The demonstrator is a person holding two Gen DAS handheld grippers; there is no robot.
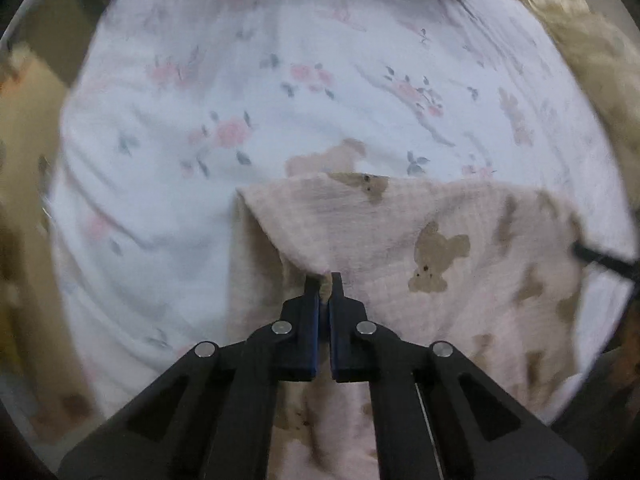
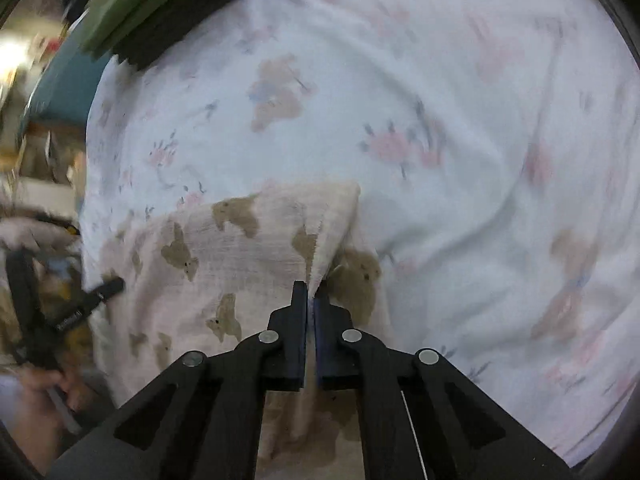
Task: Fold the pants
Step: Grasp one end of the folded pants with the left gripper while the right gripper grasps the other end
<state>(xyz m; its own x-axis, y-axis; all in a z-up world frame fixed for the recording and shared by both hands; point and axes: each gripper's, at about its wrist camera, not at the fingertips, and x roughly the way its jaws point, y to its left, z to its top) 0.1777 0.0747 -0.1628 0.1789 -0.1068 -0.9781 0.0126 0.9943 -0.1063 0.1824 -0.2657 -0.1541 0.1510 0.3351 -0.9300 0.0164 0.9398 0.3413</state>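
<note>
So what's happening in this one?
A person is folding small pink bear-print pants on a floral sheet. Each hand-held gripper is pinched shut on the fabric: the left hand-held gripper near one corner, the right hand-held gripper near the other. The fold isn't finished yet.

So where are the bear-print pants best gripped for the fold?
At the two corners of their far edge, from above, as now: the left gripper pinches one corner and the right gripper the other. The bear-print pants lie flat on the floral sheet, so pinched corners lift the edge evenly.
</note>
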